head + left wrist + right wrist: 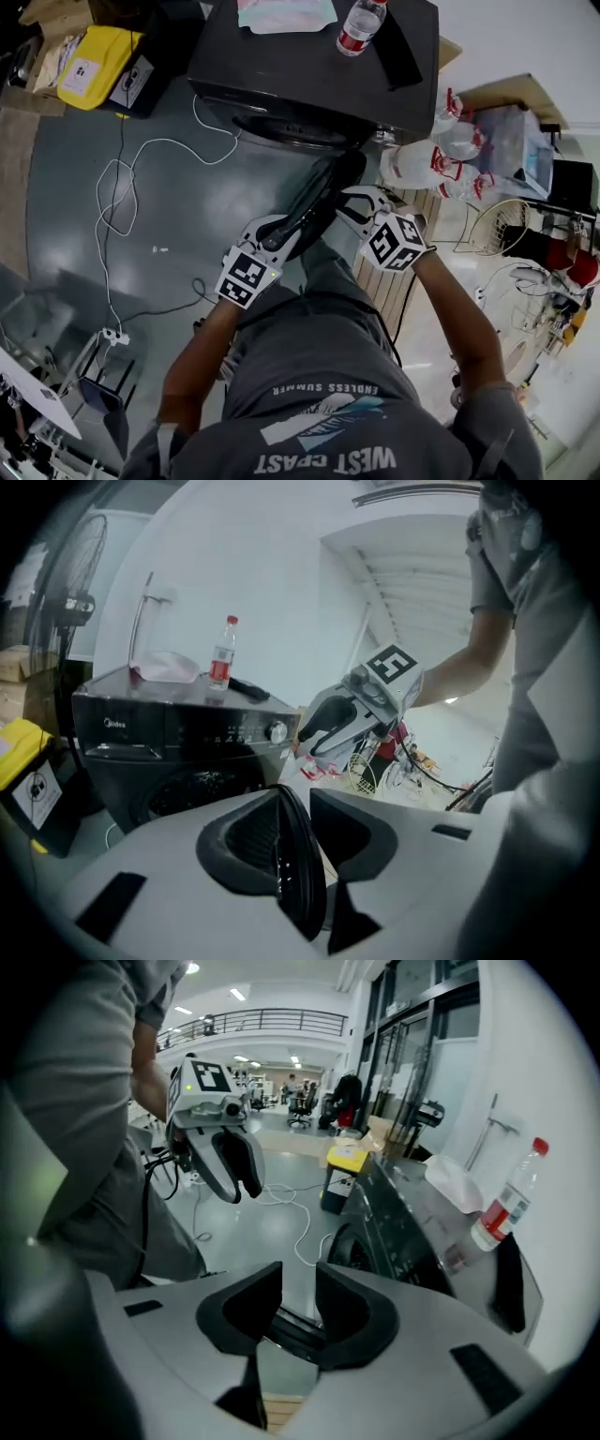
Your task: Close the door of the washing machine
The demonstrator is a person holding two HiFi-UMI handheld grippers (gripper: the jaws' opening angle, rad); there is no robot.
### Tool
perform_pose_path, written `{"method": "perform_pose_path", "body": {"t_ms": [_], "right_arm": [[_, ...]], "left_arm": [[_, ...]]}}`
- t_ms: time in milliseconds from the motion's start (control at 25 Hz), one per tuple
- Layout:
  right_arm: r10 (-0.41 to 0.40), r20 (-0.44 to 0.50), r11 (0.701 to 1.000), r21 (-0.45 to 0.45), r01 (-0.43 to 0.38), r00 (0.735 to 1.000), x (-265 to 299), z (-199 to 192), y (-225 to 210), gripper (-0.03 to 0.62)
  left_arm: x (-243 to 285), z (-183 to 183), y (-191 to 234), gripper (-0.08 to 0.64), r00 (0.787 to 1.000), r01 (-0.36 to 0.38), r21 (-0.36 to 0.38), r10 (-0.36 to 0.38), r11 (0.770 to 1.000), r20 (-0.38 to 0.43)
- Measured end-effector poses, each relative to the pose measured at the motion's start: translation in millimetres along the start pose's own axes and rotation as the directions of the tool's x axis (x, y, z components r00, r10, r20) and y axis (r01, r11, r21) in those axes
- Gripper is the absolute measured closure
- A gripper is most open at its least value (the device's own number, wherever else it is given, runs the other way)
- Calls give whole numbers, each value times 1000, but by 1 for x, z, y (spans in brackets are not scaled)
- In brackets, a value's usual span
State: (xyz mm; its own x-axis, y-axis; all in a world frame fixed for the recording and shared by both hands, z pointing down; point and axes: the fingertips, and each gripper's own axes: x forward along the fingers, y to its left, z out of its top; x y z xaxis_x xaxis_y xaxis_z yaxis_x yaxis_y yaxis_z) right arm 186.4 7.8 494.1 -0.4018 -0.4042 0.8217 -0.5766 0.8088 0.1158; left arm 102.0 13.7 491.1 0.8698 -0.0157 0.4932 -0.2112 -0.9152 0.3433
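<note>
Straddling the rim of the open door [323, 192], which swings out from the washing machine [309, 70] at the top of the head view toward frame centre, the fingers of the left gripper [286, 234] stand released and only slightly apart. Those of the right gripper [353, 211] are released too, wider, just over the door's edge. Pushed this loosely, the rim could skid out sideways or wedge between the fingers, leaving the door unlatched.
</note>
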Motion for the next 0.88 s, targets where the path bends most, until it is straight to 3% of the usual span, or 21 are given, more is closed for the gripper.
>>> {"method": "perform_pose_path", "body": {"t_ms": [160,440,680,880], "right_arm": [[136,-84,984,-108,-145,987,27,-28,14,417],[294,-250,899,-255,-356,922,60,-75,39,359],[354,-334,819,-339,-462,873,78,-106,59,345],[354,-366,779,-394,-488,861,87,-124,66,341]], "left_arm": [[26,-36,3,422,998,2,-32,-5,999,-69],[73,-86,-9,319,983,20,-51,-29,998,-184],[107,-115,-23,264,967,19,-11,-21,1000,-252],[128,-134,-36,259,953,26,71,-3,997,-304]]}}
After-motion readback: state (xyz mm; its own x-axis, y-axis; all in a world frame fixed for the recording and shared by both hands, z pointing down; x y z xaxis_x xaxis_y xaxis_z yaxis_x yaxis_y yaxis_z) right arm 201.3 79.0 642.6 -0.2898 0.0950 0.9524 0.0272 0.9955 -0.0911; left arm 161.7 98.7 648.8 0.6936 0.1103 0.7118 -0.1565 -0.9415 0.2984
